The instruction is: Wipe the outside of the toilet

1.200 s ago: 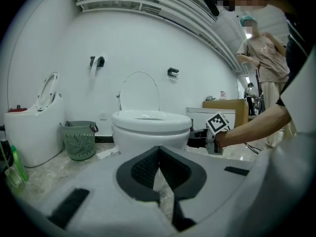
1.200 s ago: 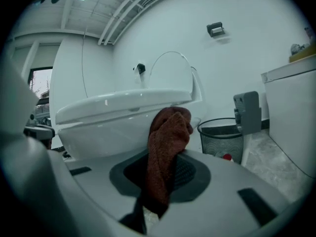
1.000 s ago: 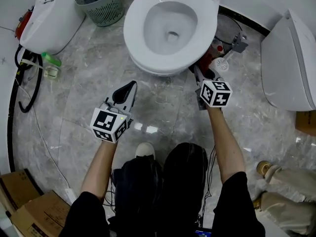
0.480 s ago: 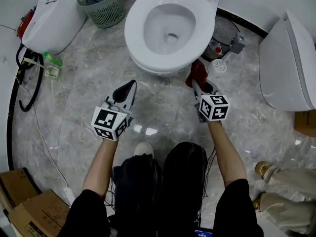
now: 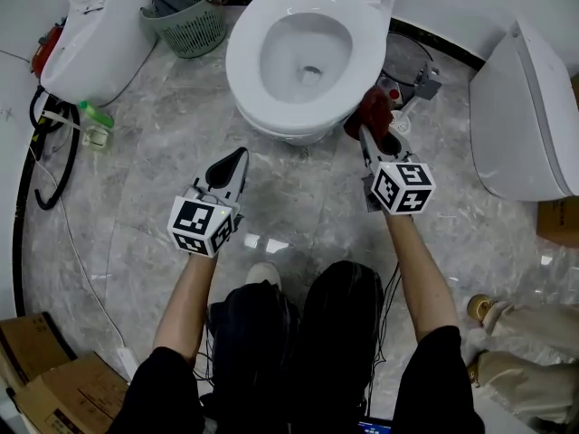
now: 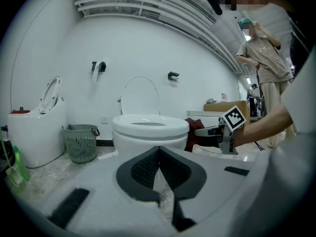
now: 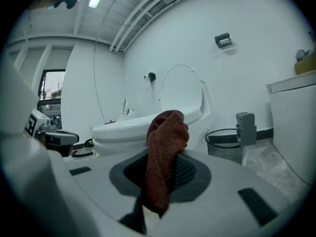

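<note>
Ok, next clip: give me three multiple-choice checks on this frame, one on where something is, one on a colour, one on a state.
1. Where is the green basket?
A) on the floor beside the toilet
B) on the toilet's seat
C) between the person's feet

2. What colour is the cloth in the right gripper?
A) blue
B) dark red
C) yellow

3. How do the jaws of the left gripper stand?
A) shut on a sponge
B) wide apart
C) together, nothing between them

Answers:
1 A, since the head view shows the basket standing on the floor next to the toilet.
2 B, since the right gripper view shows dark red fabric clamped between the jaws.
3 C, since the left gripper view shows the jaws meeting with nothing held.
</note>
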